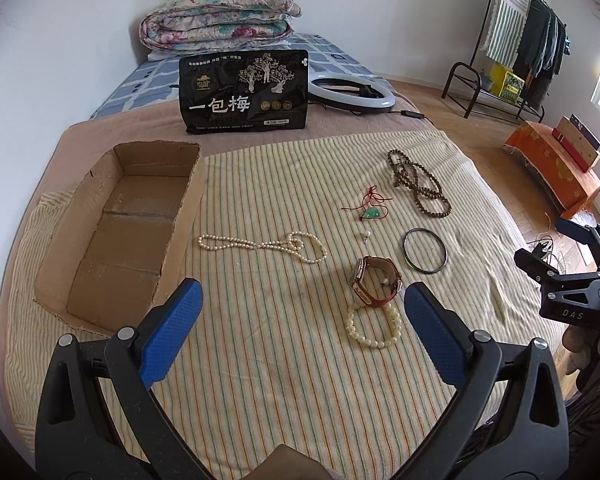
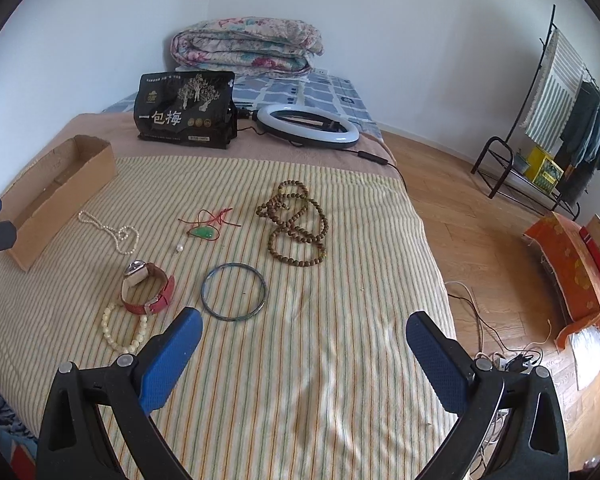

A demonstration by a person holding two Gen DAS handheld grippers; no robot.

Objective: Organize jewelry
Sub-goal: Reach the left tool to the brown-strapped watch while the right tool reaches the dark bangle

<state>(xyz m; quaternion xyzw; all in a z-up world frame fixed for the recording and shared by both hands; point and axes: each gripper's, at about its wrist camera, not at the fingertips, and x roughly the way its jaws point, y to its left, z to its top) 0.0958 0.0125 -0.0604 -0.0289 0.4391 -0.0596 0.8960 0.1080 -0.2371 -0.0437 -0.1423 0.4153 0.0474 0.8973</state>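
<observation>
both grippers, left gripper [image 1: 302, 298] and right gripper [image 2: 304, 326], hover wide apart and empty over the striped towel [image 1: 260, 360]. jewelry lies spread out for single picks: watch [image 1: 376, 286], pearl necklace [image 1: 260, 245], bangle [image 2: 234, 293]. cardboard box [image 1: 116, 236] waits empty, probably their destination.

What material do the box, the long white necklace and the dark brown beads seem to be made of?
Box: corrugated cardboard, matte brown, with ragged torn edges.
White necklace: probably pearls or imitation pearl; small, cream, slightly glossy beads.
Brown beads: likely wood or seed; dull olive-brown, round, without much shine. The pictures cannot settle it.
</observation>
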